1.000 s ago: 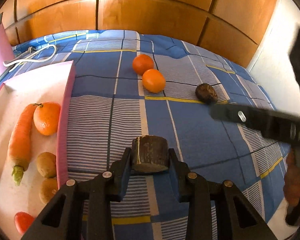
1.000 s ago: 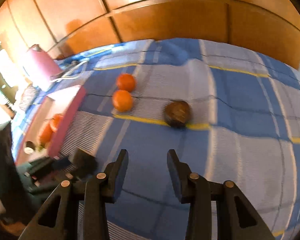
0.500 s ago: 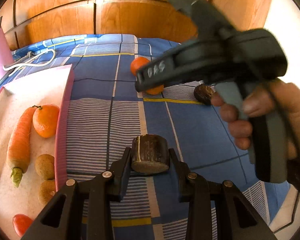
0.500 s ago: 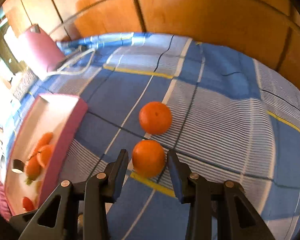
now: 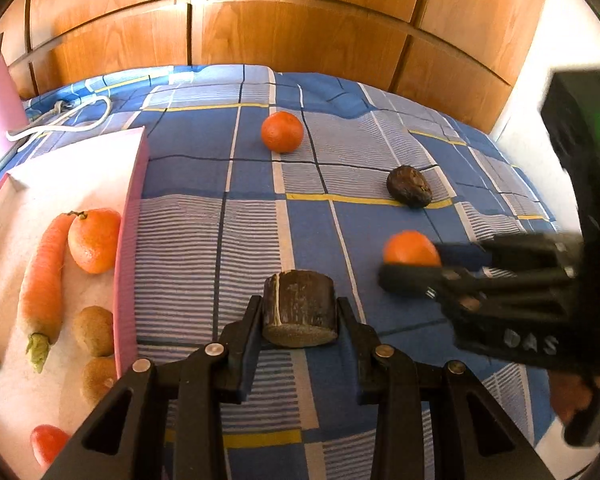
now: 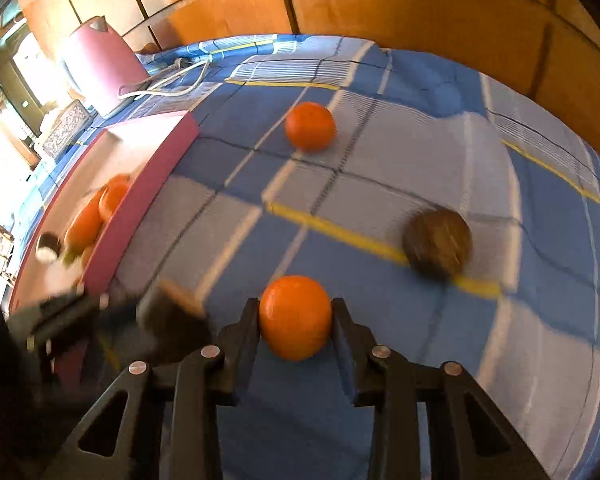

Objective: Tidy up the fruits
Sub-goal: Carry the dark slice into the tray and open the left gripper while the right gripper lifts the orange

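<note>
Left gripper [image 5: 300, 320] squeezing a brown chunk [image 5: 299, 307]; right gripper [image 6: 295, 322] squeezing an orange [image 6: 295, 317] above the blue cloth [image 6: 420, 168].

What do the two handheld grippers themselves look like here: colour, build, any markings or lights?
Both are matte black plastic. The left gripper and right gripper have flat angular fingers with triangular cut-outs and silver rivets. In the left view the right one's body bears pale "DAS" lettering and a green light. No cables or sleeves visible.
</note>
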Available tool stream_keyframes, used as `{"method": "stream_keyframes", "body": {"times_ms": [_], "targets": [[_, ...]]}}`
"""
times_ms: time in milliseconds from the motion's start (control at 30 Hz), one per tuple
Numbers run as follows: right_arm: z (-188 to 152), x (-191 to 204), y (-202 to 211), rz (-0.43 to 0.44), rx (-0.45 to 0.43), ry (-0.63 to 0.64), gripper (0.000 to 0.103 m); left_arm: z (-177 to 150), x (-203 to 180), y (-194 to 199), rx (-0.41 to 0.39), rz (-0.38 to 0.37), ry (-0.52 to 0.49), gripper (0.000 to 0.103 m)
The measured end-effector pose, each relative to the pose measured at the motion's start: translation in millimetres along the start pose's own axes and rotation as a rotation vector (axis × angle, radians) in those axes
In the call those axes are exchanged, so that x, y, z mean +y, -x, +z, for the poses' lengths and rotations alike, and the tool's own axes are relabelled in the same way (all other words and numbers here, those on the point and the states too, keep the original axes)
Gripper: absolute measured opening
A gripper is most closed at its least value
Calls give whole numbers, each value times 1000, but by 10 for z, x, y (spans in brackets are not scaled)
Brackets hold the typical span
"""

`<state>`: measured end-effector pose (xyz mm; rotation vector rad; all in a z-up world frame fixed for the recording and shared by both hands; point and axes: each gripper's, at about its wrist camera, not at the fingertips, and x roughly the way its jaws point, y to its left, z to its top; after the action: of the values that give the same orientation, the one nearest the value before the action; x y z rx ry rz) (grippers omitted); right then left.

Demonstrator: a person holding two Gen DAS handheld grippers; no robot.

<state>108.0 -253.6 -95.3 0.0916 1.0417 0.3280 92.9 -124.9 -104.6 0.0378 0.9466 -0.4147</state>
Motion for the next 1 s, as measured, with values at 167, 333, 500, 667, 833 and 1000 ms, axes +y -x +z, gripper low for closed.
{"method": "stream_keyframes", "body": {"times_ms": [167,333,500,667,833,1000], "targets": [[-170,-85,88,30,-38,-60,35,-17,-60,164,-7,-11,-17,35],[-170,-4,70,-26,-54,-66,35,19,-69,502,-67,-26,-22,35],[-176,14,58,-56,-68,-74,35,98,228,872,-122,-12,57,35],[-147,47,23,-81,-59,-77,35,75,797,1168,-156,42,179,35],[-146,68,17,-98,-60,-69,35,7,1456,1313,-161,133,306,35],[-147,79,18,-104,-59,-67,35,28,1858,1252,-145,178,376,35]]}}
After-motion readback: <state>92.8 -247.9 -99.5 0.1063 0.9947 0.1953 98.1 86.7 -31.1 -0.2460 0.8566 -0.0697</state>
